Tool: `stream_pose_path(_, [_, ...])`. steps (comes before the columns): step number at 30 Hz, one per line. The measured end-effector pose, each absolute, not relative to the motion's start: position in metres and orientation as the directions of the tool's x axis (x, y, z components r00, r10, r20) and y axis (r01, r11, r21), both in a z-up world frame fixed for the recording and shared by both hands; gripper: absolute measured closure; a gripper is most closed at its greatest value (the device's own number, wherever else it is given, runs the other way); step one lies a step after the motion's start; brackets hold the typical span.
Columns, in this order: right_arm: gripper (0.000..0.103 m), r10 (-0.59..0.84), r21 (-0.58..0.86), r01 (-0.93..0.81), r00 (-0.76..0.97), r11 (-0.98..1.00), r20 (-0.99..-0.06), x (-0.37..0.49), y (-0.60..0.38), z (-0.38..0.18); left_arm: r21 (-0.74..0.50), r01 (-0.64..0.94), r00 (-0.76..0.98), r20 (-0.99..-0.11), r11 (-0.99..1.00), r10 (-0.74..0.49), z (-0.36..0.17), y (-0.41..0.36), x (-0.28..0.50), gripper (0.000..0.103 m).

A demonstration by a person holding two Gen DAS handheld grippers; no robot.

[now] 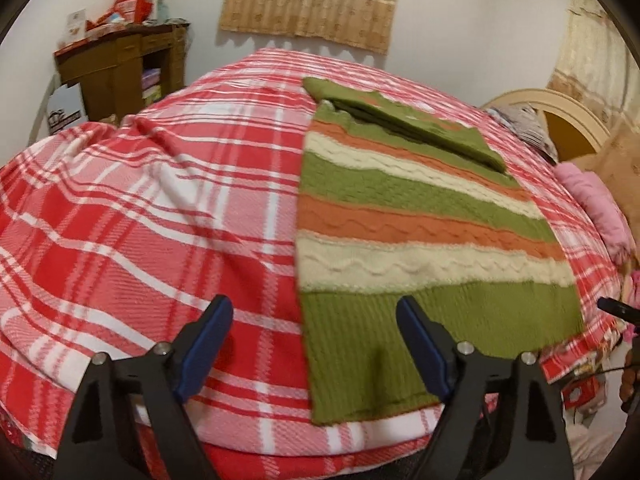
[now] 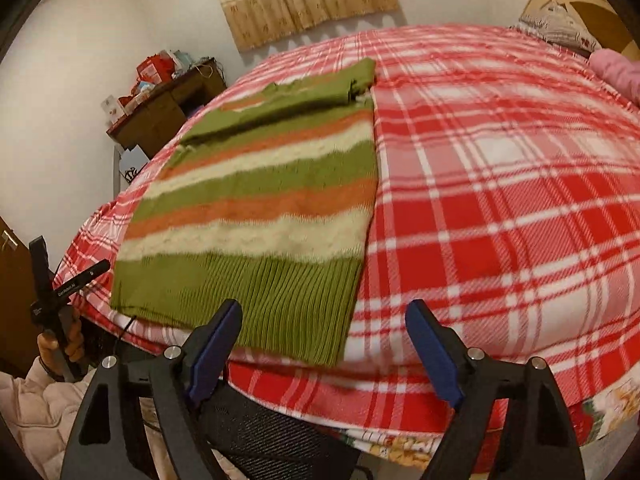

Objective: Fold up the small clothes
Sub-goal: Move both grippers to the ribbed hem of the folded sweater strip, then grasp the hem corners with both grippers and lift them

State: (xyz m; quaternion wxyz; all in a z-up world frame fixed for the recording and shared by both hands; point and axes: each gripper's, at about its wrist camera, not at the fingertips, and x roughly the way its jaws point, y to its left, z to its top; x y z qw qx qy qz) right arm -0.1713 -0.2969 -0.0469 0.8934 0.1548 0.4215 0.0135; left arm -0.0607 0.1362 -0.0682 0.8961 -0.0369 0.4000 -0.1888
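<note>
Red-and-white plaid blanket [image 1: 140, 208] covers the bed; a curtain [image 1: 312, 0] hangs on the far wall. Striped knit sweater [image 1: 420, 216], one sleeve folded across its top, lies flat at the bed's near edge. Left gripper [image 1: 316, 344] and right gripper [image 2: 324, 344] both hover spread wide over its ribbed hem, gripping nothing.
</note>
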Motion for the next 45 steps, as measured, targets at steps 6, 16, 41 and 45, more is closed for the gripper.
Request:
stream_pose_path(6, [0.029, 0.199, 0.313, 0.097, 0.588, 0.945, -0.784, -0.162, -0.288, -0.069, -0.230, 0.392, 0.525, -0.738, 0.890, -0.423, -0.079, 0.113, -0.065, 0.035])
stream_pose_path(16, [0.070, 0.241, 0.337, 0.081, 0.547, 0.938, -0.802, -0.154, -0.279, -0.080, -0.249, 0.395, 0.480, -0.765, 0.885, -0.429, -0.081, 0.114, -0.065, 0.056])
stream_pose_path(41, [0.096, 0.475, 0.623, 0.042, 0.609, 0.781, -0.635, -0.129, -0.303, -0.048, -0.255, 0.451, 0.531, -0.694, 0.855, -0.486, -0.039, 0.102, -0.056, 0.090])
stream_pose_path(45, [0.096, 0.460, 0.601, 0.001, 0.643, 0.799, -0.613, -0.098, -0.306, -0.025, -0.224, 0.453, 0.568, -0.674, 0.863, -0.473, -0.021, 0.094, -0.034, 0.094])
